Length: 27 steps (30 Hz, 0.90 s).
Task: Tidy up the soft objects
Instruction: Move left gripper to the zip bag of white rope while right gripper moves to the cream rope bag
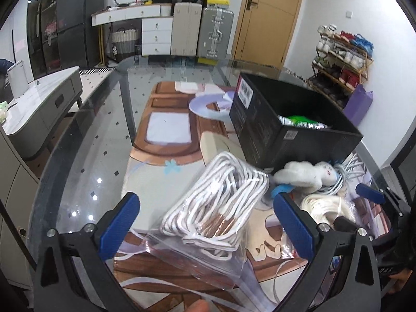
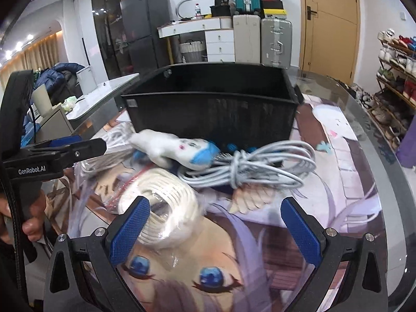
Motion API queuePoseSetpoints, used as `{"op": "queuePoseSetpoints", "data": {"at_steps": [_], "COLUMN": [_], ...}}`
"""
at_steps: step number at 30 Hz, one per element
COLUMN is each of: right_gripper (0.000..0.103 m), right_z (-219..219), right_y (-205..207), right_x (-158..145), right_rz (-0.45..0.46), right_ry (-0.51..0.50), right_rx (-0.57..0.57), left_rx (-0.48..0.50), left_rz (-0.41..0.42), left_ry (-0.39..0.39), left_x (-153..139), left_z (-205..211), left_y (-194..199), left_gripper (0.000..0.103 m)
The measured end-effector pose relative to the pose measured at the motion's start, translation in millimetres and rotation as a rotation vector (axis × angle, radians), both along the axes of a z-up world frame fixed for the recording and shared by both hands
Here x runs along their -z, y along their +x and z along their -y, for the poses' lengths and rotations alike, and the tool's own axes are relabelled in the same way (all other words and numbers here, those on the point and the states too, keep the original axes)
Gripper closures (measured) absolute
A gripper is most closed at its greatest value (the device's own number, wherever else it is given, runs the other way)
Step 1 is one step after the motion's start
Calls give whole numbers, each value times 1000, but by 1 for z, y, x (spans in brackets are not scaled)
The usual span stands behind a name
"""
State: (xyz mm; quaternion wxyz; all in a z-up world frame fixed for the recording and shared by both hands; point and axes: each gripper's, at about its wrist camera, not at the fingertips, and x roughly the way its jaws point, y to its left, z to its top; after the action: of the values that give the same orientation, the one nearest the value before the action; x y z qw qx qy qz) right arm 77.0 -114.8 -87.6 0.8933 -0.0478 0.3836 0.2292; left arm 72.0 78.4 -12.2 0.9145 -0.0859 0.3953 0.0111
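A clear bag of white cables [image 1: 213, 208] lies on the table between the wide-apart fingers of my left gripper [image 1: 206, 223], which is open. The black box [image 1: 286, 130] stands just beyond it, with a green packet [image 1: 299, 121] inside. A white plush toy [image 2: 171, 148] with a blue part, a grey cable bundle [image 2: 249, 166] and a cream cable coil in a plastic bag [image 2: 161, 208] lie in front of the black box [image 2: 213, 109]. My right gripper [image 2: 215, 231] is open, its left finger beside the cream coil. Nothing is held.
The glass table [image 1: 78, 156] is round and covers an anime-print mat [image 2: 234, 273]. A shoe rack [image 1: 340, 59] and a purple bag [image 1: 358, 106] stand to the right. Suitcases [image 1: 202, 33] and a door are at the back. A hand [image 2: 33, 223] holds the left gripper's handle.
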Motion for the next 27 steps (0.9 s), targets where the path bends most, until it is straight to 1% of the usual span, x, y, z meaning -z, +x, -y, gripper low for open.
{"op": "queuePoseSetpoints", "data": {"at_steps": [4, 7, 10, 14, 18, 22, 27], "right_gripper": [1, 1, 1, 1, 1, 1, 1], "right_z": [24, 44, 51, 37, 16, 2, -8], "right_y": [2, 7, 8, -1, -8, -16, -18], "right_x": [0, -1, -5, -11, -9, -5, 3], "right_rz": [-3, -3, -2, 3, -4, -17, -26], "right_ry": [-9, -6, 19, 35, 28, 14, -23], "right_rx": [36, 98, 86, 12, -57, -92, -119], "left_rx": [25, 53, 74, 91, 102, 111, 112], "left_rz": [-17, -35, -55, -92, -114, -129, -132], "left_ry": [14, 27, 34, 47, 91, 133, 136], "left_x": [1, 3, 6, 9, 12, 14, 14], "left_z": [4, 9, 13, 15, 21, 26, 26], "left_y": [1, 1, 4, 9, 11, 12, 13], "left_gripper": [0, 0, 0, 0, 0, 0, 0]}}
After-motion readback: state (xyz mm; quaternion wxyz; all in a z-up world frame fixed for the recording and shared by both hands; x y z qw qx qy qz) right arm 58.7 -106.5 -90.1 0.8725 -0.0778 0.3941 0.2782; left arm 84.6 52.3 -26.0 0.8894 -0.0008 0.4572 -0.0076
